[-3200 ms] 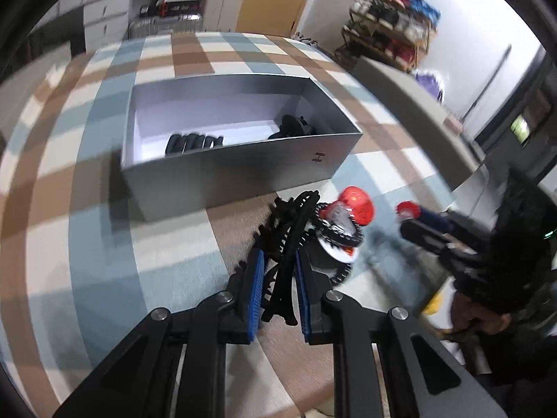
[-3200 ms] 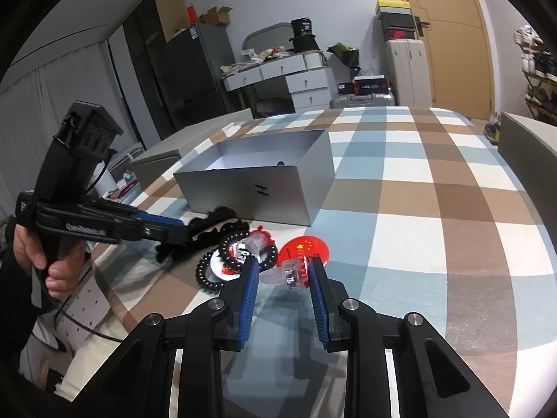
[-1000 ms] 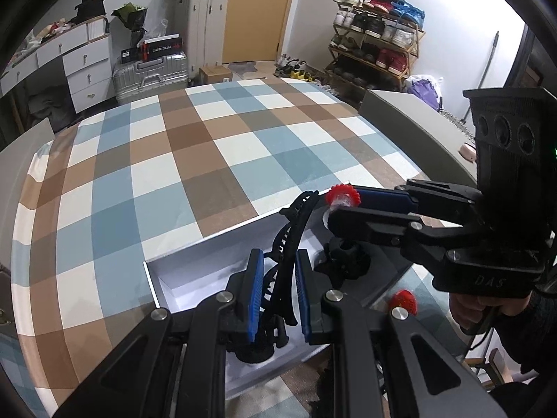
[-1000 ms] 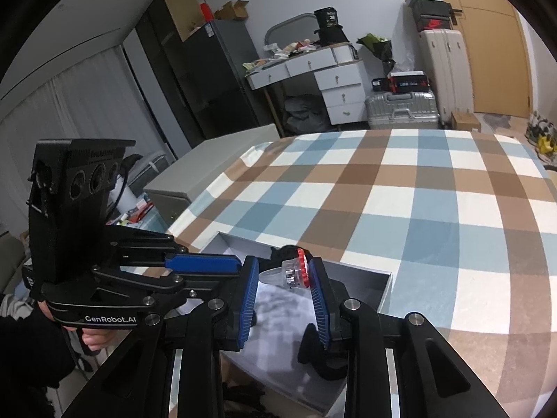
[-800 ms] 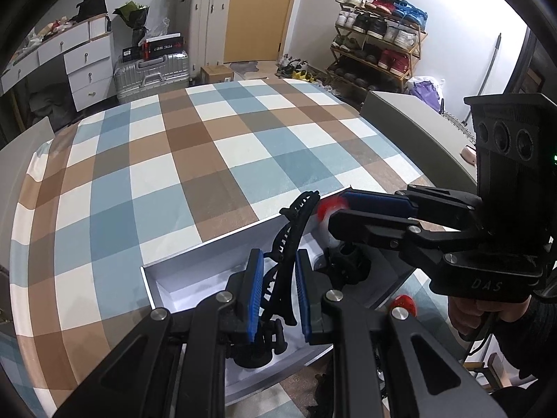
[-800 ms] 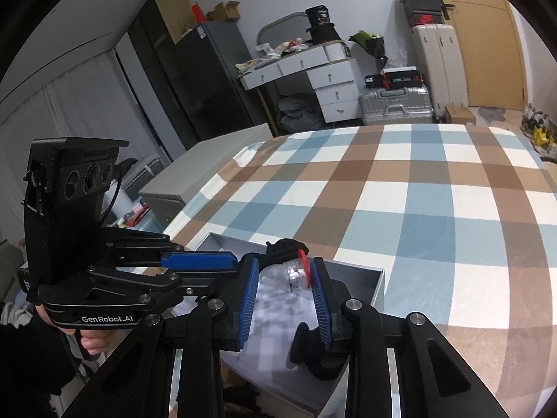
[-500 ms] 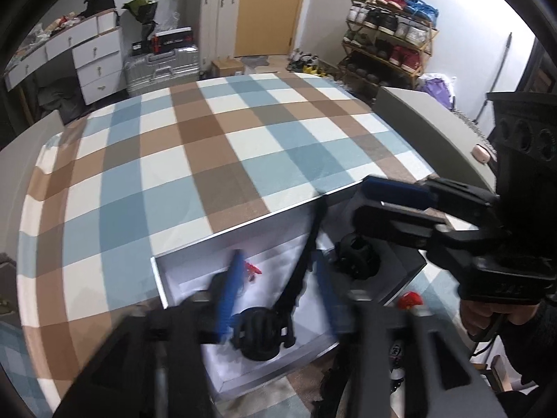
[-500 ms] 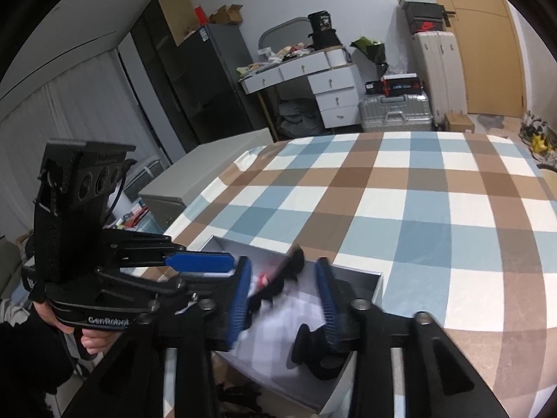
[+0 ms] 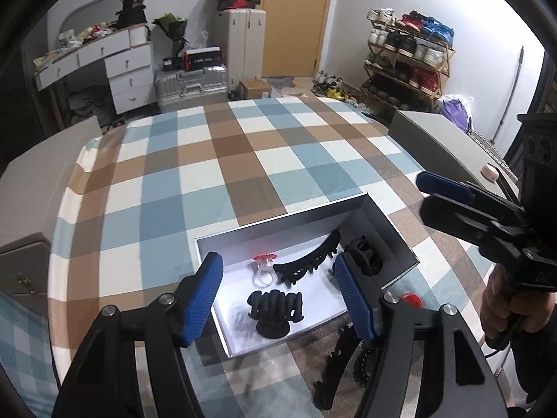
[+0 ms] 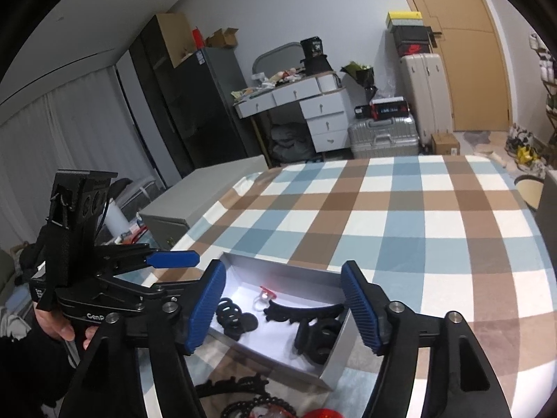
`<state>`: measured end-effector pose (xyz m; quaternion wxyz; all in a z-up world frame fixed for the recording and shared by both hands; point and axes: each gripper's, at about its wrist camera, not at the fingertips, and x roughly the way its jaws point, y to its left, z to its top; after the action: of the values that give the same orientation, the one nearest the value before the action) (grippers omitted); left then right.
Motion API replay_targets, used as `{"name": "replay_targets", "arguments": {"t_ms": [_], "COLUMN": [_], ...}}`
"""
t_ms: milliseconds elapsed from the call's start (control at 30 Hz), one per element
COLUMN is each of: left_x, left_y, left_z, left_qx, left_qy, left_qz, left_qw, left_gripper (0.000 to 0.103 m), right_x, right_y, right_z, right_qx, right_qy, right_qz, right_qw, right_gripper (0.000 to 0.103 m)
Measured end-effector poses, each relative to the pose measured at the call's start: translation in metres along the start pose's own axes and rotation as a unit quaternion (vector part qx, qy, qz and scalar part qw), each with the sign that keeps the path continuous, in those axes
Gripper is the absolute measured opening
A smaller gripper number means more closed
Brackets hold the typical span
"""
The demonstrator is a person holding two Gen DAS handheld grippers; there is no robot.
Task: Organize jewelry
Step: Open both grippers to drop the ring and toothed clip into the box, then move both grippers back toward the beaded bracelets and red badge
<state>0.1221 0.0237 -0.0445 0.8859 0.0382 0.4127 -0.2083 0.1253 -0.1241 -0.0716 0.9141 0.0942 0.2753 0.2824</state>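
Left hand-held gripper (image 9: pixel 278 292) is held above the grey box (image 9: pixel 390 223) near the bed's front edge, jaws opening, nothing between them. Clear ring (image 9: pixel 263 271), curved black hair clip (image 9: pixel 306 261) and black claw clips (image 9: pixel 275 308) are seen inside. Right hand-held gripper (image 10: pixel 283 304) is likewise opening, empty. Beads (image 10: pixel 259 405) are left outside, by the box's front wall.
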Motion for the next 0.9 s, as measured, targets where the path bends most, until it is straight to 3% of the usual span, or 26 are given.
{"name": "replay_targets", "arguments": {"t_ms": [233, 367, 600, 900], "left_x": [-0.018, -0.028, -0.049, -0.068], "left_y": [-0.006, -0.011, -0.020, -0.029], "left_z": [-0.002, -0.005, -0.012, -0.028], "left_qx": [-0.013, -0.013, -0.017, -0.045], "left_qy": [-0.027, -0.049, -0.086, -0.135], "left_qz": [0.032, 0.058, 0.090, 0.095], "left_qw": [0.9990, 0.9970, 0.9921, 0.9852], "left_gripper": [0.063, 0.078, 0.082, 0.100], "right_x": [-0.022, -0.035, -0.057, -0.081], "right_y": [0.009, 0.016, 0.030, 0.042], "right_z": [0.001, 0.000, -0.005, -0.018], "right_qx": [-0.006, -0.012, -0.030, -0.044], "right_qy": [-0.024, -0.037, -0.061, -0.081], "right_qz": [-0.009, -0.012, -0.012, -0.018], "right_qw": [1.000, 0.999, 0.998, 0.996], "right_gripper": [0.086, 0.093, 0.103, 0.103]}}
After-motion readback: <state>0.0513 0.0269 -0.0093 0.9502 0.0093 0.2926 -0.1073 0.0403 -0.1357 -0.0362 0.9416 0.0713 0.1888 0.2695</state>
